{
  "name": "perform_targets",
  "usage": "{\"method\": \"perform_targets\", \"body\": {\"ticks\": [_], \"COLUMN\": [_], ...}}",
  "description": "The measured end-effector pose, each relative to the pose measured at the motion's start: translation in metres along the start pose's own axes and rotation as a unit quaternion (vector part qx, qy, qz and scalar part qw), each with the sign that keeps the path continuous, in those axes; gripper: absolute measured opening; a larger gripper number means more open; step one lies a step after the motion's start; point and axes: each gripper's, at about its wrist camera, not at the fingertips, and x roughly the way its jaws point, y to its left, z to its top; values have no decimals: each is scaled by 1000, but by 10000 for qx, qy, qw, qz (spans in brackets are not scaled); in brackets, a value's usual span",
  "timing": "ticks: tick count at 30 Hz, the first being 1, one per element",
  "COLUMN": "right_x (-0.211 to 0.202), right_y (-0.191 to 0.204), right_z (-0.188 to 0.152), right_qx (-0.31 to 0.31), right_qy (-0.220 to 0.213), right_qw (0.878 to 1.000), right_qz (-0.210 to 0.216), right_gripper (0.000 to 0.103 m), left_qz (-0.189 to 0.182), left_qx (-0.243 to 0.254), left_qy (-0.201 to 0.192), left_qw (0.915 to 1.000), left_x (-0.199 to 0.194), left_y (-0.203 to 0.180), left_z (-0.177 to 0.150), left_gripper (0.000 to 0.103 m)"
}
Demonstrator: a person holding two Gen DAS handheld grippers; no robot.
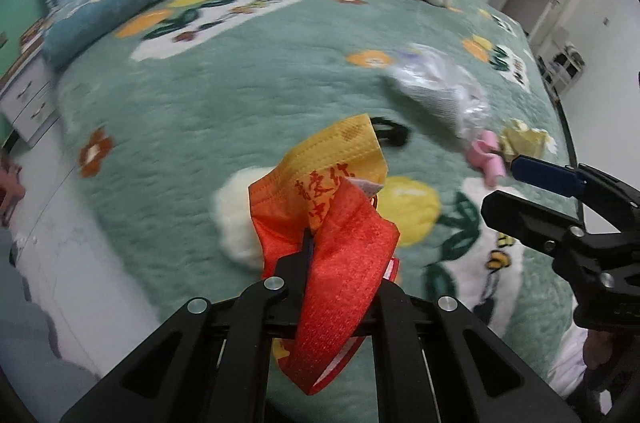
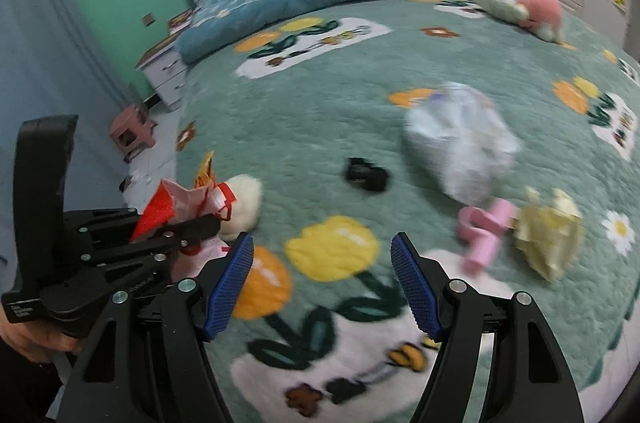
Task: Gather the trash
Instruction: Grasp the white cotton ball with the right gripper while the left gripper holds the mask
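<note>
The left hand-held gripper [image 1: 320,255] is clamped on a crumpled red, orange and yellow wrapper [image 1: 332,223]. The wrapper is thin and shiny, shading from yellow at its top through orange to bright red, with red printed characters on the yellow part and a red flap folded over the jaws. It hangs above the bed's green fleece blanket with a flower pattern [image 1: 200,111], at about 6 o'clock in the left wrist view.

The right hand-held gripper [image 2: 322,279] is spread wide with nothing between its blue ribbed pads [image 2: 234,279].

More trash lies on the blanket: a crumpled clear and white plastic bag [image 2: 460,143] at 2 o'clock in the right wrist view, a small pink plastic piece [image 2: 484,231] and a crumpled pale yellow paper [image 2: 548,235] at 3 o'clock, touching or nearly so, and a small black object [image 2: 366,175] near centre.
</note>
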Motion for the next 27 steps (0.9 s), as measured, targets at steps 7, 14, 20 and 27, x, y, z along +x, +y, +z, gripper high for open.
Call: {"method": "perform_targets", "body": {"ticks": [7,14,20,27], "right_x": [51,96,124,143], "right_y": [49,75,75,73], "right_z": [13,21,22,15], "right_qx": [-433,-830,-889,-1097], "right_qy": [318,603,817,980], "right_qw": [9982,9943,9925,9891], "right_qz": [283,278,191,89], "right_gripper": [71,71,60,37], "left_qz": [259,149,40,-24], "left_qx": [-599,-791,-832,-818], "left_qy": [89,209,284,386], "left_qw": [9978,9965,9961,9959], "left_x": [-1,15,27,39], "left_y": [61,83,90,91], "left_z": [-17,-22,-22,-23], "left_gripper": [9,9,9,9]}}
